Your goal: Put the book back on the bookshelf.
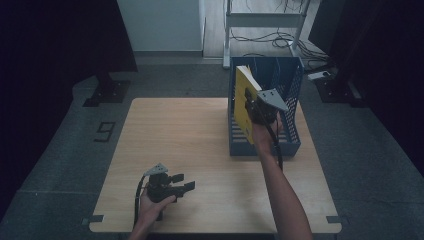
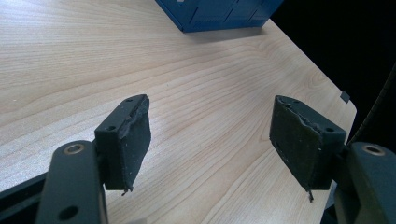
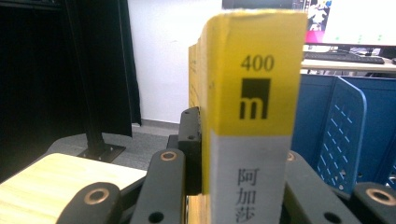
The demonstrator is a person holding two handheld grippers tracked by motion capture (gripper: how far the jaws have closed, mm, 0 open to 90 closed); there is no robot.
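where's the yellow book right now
The yellow book is clamped in the right gripper, held upright over the left compartment of the blue file rack at the table's far right in the high view.

Pale wood-grain table (image 2: 196, 93), smooth and lightly sheened, at frame centre. Upper right, a blue perforated plastic file rack (image 1: 294, 100). The yellow paper-covered book (image 3: 254, 93) looks matt; matt black gripper pads (image 2: 299, 140) are worn, rough-edged rubber.
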